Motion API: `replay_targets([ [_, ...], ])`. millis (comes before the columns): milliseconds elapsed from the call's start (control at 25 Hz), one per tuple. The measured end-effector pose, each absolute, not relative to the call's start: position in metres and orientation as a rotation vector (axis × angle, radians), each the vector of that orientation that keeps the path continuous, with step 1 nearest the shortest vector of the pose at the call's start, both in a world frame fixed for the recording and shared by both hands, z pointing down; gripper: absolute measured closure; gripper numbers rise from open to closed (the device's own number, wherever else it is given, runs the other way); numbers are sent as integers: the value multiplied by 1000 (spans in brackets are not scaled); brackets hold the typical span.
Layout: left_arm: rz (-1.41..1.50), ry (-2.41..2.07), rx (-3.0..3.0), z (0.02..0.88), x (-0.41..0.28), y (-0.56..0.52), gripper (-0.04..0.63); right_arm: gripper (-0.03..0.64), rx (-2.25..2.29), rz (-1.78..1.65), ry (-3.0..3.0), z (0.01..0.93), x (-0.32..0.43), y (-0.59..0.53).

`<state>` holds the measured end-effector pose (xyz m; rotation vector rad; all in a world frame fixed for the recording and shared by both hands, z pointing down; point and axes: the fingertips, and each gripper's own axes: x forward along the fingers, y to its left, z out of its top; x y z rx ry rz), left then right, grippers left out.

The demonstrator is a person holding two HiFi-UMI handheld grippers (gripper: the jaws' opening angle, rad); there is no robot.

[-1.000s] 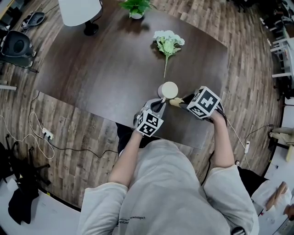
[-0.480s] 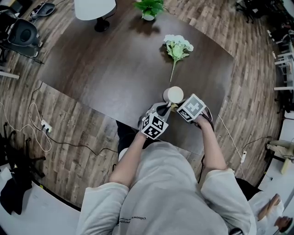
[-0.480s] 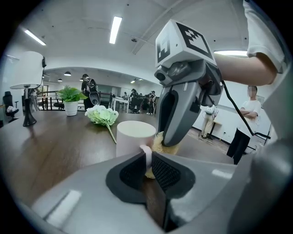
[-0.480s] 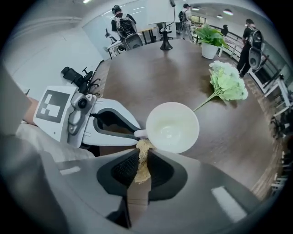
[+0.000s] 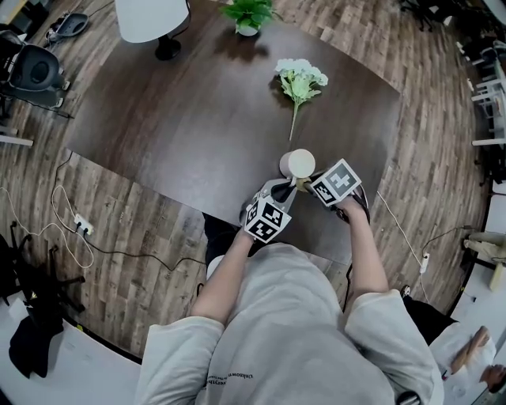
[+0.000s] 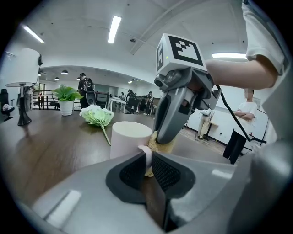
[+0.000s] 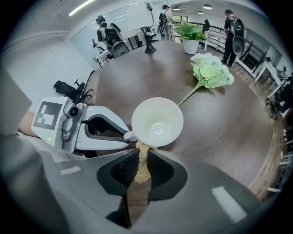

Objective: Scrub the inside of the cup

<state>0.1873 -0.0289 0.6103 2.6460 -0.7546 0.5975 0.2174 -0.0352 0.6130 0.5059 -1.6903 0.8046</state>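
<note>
Lamp (image 5: 150, 20) at the far left corner of the dark table (image 5: 182, 111), with a potted plant (image 5: 249, 14) to its right on the far edge.

Toward the near edge, the left gripper (image 5: 281, 185) reaches in from the person's left. In the left gripper view its two fingers are pressed together on the handle (image 6: 145, 154) of the cup (image 6: 130, 137), which is pinched between their dark pads. The cup body stands just beyond the fingertips.

The cup (image 5: 299, 164) is white, upright on the table and mouth up. The right gripper view looks down into it and its inside is bare. A bunch of white flowers (image 5: 299, 79) lies well beyond it, stem pointing toward the cup.

At the right, the right gripper (image 5: 305, 183) comes in at a slant, its marker cube uppermost. Its fingers are closed on a tan, fibrous scrubber (image 7: 142, 162) that sticks out past the tips. The scrubber's free end reaches the near side of the cup by the handle. It sits outside the rim, not in the bowl. Whether it actually touches the wall cannot be told.
</note>
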Motion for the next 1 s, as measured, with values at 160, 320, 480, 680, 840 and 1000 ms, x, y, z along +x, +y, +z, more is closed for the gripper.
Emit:
replay_targets([
  [160,589,-758,2636,611,186,-28,555,537,503,800,-1683,613,223,-38],
  [320,588,-758,2625,614,185,-28,555,537,493,796,-1673,616,229,-40],
  [480,587,-744,2629,612,183,-29,555,537,479,803,-1668,616,233,-42],
  [680,611,-690,2624,616,175,-30,555,537,476,838,-1667,620,233,-47],
  [840,626,-615,2634,615,169,-30,555,537,481,860,-1664,620,235,-54],
  [1000,646,-534,2648,615,162,-30,555,537,510,885,-1653,620,240,-65],
])
